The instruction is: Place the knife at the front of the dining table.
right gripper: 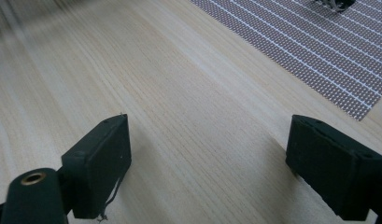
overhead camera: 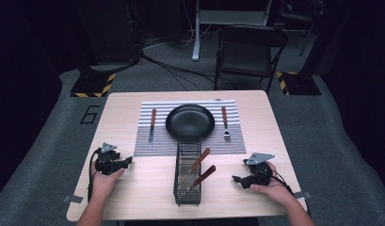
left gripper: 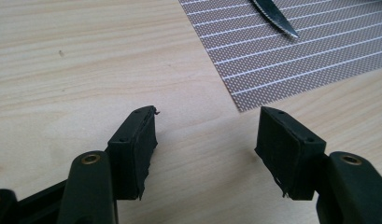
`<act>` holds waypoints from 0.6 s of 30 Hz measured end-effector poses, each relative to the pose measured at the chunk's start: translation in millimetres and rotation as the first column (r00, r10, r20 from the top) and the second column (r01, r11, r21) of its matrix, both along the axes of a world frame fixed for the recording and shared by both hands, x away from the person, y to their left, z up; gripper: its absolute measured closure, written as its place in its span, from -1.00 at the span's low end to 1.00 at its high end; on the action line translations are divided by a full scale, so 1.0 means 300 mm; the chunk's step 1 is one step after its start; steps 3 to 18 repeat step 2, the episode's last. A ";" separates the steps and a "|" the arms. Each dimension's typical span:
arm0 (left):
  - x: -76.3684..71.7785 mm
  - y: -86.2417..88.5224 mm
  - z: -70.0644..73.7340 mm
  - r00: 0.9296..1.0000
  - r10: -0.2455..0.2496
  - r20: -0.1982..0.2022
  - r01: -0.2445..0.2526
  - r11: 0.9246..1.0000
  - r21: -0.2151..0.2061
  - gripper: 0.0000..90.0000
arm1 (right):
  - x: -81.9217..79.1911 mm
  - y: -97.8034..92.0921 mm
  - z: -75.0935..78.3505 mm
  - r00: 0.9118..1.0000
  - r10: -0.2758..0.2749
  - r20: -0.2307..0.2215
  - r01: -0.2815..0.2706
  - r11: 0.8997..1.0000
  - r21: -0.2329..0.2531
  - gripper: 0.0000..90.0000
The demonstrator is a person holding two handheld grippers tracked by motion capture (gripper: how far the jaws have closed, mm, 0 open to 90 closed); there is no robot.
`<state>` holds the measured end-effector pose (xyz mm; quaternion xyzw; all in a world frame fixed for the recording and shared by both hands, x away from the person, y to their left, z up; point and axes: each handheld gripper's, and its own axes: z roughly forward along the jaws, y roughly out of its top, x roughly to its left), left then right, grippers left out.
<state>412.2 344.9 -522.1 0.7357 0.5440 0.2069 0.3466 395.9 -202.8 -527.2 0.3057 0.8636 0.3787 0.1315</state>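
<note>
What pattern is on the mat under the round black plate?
The woven placemat has grey and white stripes, clearest in the left gripper view, beneath the round black plate.

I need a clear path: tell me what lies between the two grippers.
In the high view, the black wire basket stands between the left gripper and right gripper, holding two wooden-handled utensils; bare table lies either side.
</note>
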 end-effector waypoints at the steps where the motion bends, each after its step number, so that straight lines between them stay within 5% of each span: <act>1: 0.000 -0.001 0.000 1.000 -0.002 -0.001 0.002 1.000 0.005 -0.19 | 0.000 0.000 0.000 1.000 0.000 0.000 0.000 1.000 0.000 -0.71; 18: 0.000 -0.003 -0.002 1.000 -0.004 0.006 0.004 1.000 0.013 -0.20 | 0.000 0.000 0.000 1.000 0.000 0.000 0.000 1.000 0.000 -0.71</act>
